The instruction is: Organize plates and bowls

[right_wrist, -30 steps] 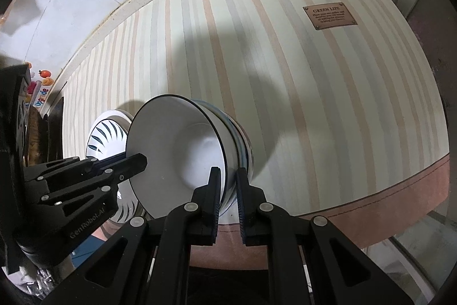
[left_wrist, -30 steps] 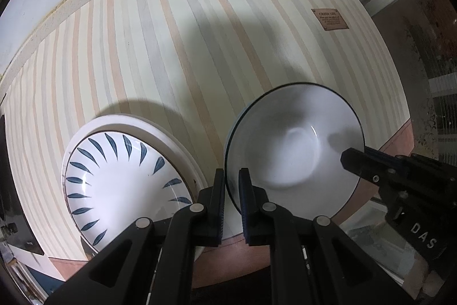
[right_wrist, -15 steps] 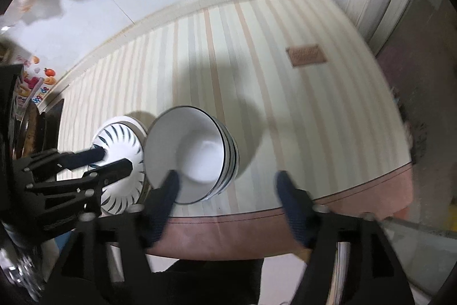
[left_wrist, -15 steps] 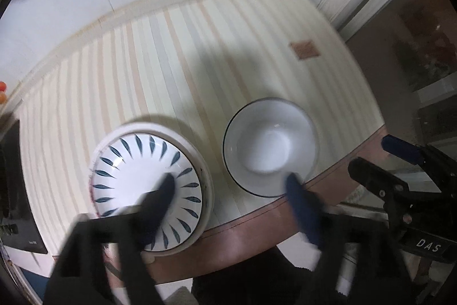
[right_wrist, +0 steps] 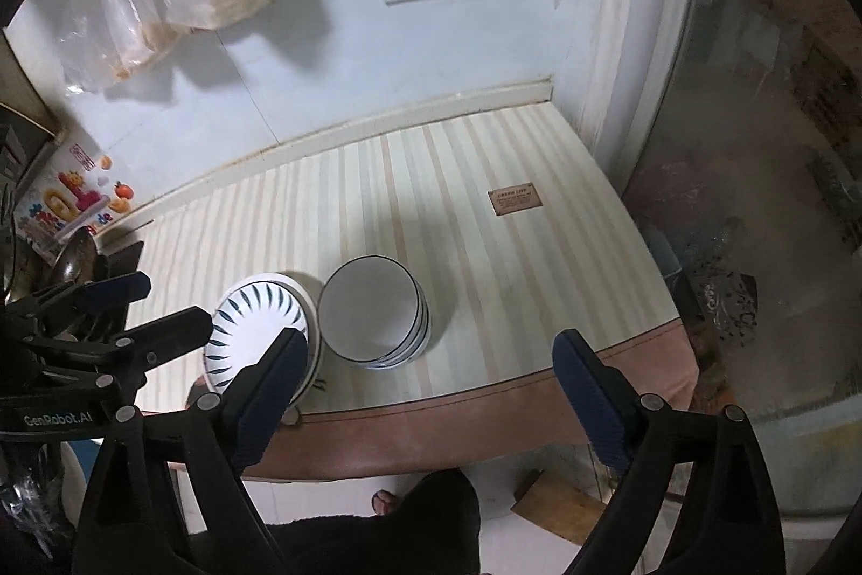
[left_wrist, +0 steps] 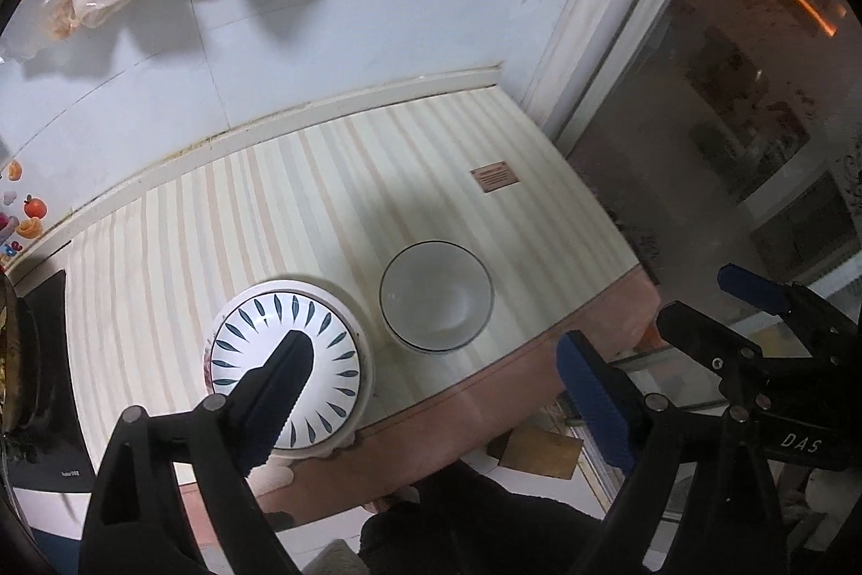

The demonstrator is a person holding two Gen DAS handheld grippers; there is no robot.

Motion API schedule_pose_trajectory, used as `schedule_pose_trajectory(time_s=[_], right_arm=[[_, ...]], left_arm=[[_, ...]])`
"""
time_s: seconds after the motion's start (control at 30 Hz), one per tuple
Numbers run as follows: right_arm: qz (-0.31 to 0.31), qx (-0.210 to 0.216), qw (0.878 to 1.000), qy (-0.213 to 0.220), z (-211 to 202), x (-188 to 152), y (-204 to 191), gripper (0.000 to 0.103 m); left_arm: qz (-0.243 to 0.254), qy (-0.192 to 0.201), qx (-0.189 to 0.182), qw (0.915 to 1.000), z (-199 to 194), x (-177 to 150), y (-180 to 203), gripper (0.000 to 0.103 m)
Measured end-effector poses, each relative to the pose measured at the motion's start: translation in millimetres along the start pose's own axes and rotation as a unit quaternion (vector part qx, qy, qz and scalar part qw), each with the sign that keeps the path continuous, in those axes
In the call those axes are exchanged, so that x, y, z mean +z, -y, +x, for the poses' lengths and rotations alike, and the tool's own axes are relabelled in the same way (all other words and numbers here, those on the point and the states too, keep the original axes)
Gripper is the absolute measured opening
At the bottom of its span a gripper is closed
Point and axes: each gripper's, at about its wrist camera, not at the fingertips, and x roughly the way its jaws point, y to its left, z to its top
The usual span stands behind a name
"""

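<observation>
Both claws, left gripper (left_wrist: 431, 375) and right gripper (right_wrist: 431, 359), wide, just opened, empty. Bowl stack (right_wrist: 374, 311) beside plate stack (right_wrist: 258, 327) near table (right_wrist: 485, 251) front edge. Glazed, slippery, breakable, heavy stacked; grip at rim.

surface: striped table cloth (right_wrist: 458, 208), pink border along front edge | on it: stack of plates (right_wrist: 258, 327) near front-left edge; stack of bowls (right_wrist: 377, 311) just beside, right | brown label (right_wrist: 514, 199) near right edge
</observation>
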Motion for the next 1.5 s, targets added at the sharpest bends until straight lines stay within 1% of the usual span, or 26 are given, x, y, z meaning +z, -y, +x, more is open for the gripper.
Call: schedule_pose_trajectory(time_s=[0.07,0.17,0.33,0.53,0.7,0.8,0.93,1.1,1.2,1.37,1.47,1.5], right_arm=[[0.003,0.0,1.0,0.006,-13,-6,-3,0.095],[0.008,0.001,1.0,0.009,-25,-13,-5,0.095],[0.015,-0.001,1.0,0.005,-28,-19,-6,0.095],[0.02,0.0,1.0,-0.012,-16,-20,-4,0.096],[0.024,0.008,0.999,-0.038,4,-17,0,0.096],[0.028,0.016,0.998,-0.052,17,-14,4,0.096],[0.035,0.026,0.997,-0.066,38,-9,12,0.096],[0.053,0.043,0.994,-0.09,79,-2,28,0.096],[0.077,0.068,0.989,-0.106,113,-1,42,0.096],[0.132,0.128,0.972,-0.147,174,-9,67,0.096],[0.167,0.158,0.959,-0.165,212,-16,79,0.096],[0.176,0.17,0.954,-0.172,226,-18,82,0.096]], left_arm=[[0.001,-0.002,-0.007,1.0,-4,-5,3,0.099],[0.003,-0.004,-0.012,0.9999,-9,-11,6,0.1],[0.001,-0.011,-0.015,0.9998,-11,-18,9,0.1],[0.009,-0.02,-0.01,0.9997,-3,-18,13,0.1],[-0.005,-0.032,-0.011,0.9994,8,-17,6,0.1],[-0.011,-0.037,-0.005,0.9993,17,-12,3,0.1],[-0.02,-0.048,0.007,0.9986,38,-3,-4,0.1],[-0.037,-0.065,0.024,0.9969,73,11,-16,0.1],[-0.047,-0.081,0.034,0.995,100,19,-25,0.1],[-0.071,-0.124,0.03,0.9892,152,29,-43,0.1],[-0.093,-0.152,0.016,0.9839,185,36,-55,0.1],[-0.101,-0.165,0.006,0.9811,198,38,-61,0.1]])
